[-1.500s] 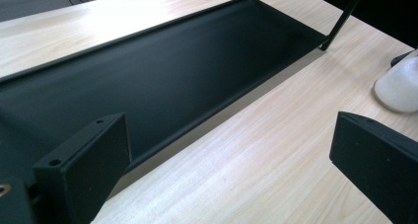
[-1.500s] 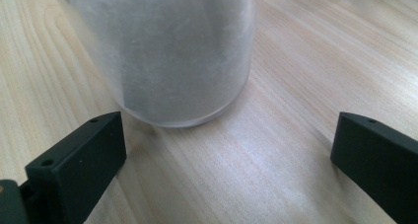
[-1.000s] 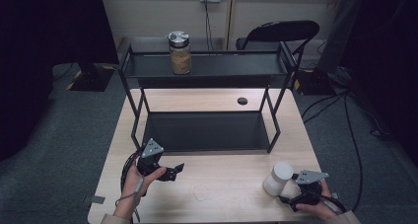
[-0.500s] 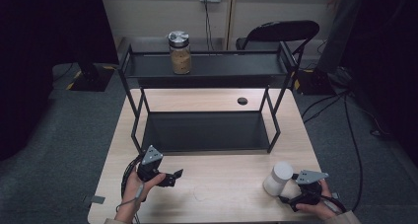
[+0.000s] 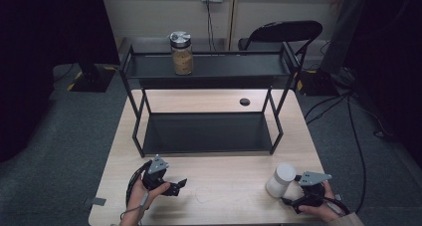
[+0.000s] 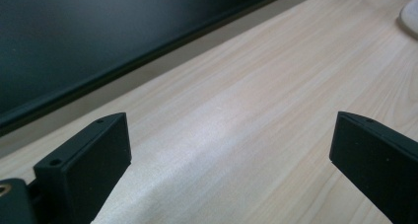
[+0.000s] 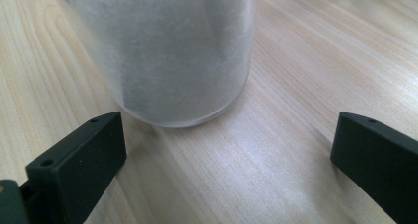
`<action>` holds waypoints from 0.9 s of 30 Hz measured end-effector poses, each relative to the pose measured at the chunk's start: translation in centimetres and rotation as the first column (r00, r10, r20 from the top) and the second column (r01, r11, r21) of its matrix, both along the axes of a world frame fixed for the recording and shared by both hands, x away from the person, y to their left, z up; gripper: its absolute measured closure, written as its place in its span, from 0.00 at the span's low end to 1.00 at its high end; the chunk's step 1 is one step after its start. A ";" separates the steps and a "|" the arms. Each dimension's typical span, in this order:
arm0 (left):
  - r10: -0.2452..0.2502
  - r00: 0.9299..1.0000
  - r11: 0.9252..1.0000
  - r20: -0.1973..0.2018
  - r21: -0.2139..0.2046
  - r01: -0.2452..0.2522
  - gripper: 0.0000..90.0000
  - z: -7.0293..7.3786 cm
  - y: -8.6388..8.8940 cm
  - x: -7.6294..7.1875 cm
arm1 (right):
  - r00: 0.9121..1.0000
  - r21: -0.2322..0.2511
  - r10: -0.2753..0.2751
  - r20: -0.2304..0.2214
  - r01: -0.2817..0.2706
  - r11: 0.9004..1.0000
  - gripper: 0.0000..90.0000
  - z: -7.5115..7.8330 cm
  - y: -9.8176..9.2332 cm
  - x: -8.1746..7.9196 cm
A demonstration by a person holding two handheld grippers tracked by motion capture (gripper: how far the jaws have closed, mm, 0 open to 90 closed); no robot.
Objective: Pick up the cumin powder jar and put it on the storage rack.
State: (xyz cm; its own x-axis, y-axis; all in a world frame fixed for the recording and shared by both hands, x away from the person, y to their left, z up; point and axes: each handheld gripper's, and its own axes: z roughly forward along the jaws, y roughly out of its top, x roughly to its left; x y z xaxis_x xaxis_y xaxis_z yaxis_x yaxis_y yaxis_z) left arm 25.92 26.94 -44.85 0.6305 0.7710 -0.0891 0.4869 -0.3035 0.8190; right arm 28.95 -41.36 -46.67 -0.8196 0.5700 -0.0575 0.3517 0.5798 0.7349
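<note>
The right tool (image 7: 226, 169), jaws spread, lines up on the white jar (image 7: 167, 51) at 12 o'clock, and must advance before pinching; the left tool (image 5: 171, 186) waits spread over the surface (image 5: 219, 201).

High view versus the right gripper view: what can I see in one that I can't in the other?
The high view alone takes in the black two-tier rack, the glass jar with a metal lid standing on its top shelf, the folding chair behind, and the left gripper near the table's front edge. The right gripper view alone shows the right gripper from close up, jaws wide apart, just short of the container's base. Both share the white frosted container standing upright on the wooden table.
</note>
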 end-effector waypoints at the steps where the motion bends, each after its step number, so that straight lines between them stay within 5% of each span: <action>1: -0.005 1.000 1.000 -0.004 -0.002 0.005 0.02 -0.2 0.0 0.1 | 1.000 0.000 0.000 0.000 0.000 1.000 0.00 0.0 0.0 0.0; 27: -0.051 0.998 0.987 -0.040 0.150 0.057 0.03 -1.9 -1.9 0.1 | 1.000 0.000 0.000 0.000 0.000 1.000 0.00 0.0 0.0 0.0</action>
